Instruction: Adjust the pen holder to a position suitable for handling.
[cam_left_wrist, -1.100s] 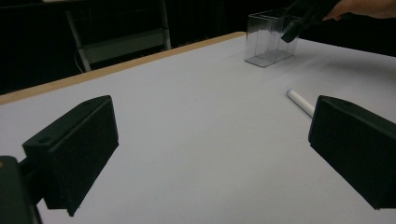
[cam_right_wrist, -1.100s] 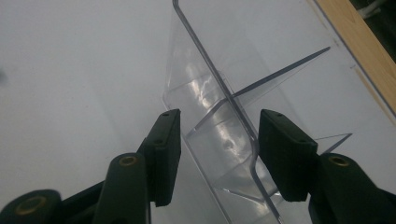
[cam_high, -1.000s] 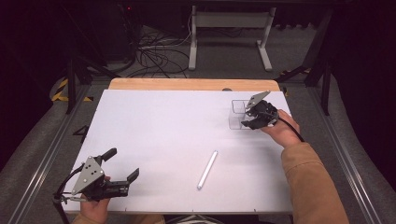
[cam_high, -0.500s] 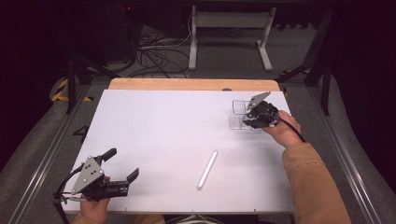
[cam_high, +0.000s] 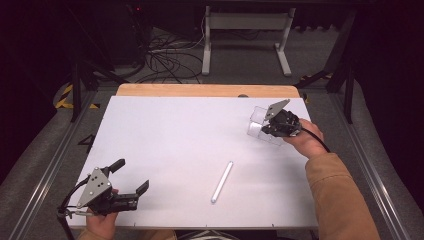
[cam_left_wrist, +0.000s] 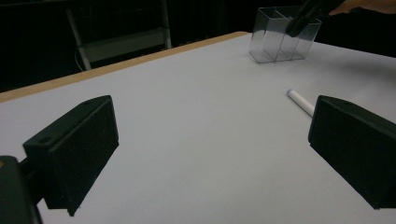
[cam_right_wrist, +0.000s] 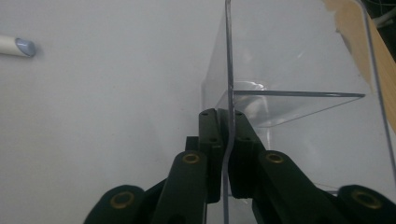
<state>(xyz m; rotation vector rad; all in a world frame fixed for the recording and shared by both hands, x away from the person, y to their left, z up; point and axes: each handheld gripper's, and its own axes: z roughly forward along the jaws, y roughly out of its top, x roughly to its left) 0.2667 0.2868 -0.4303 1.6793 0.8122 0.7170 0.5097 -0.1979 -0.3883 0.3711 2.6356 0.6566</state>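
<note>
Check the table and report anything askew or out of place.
The clear divided container looks tipped rather than flat, with the right gripper clamped on its wall. The white tube lies loose mid-table. Nothing is spilled or broken.

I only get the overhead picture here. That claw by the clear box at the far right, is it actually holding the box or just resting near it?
Observer: Holding it. In the right gripper view the right claw is shut on one thin wall of the clear box, one jaw on each side.
Operator: Is anything inside the box?
Observer: The compartments I can see through the walls in the left gripper view look empty.
Operator: And the white stick in the middle?
Observer: The white stick lies flat on the table, and the left claw is open, with the stick's end just inside one jaw, not touching.
</note>
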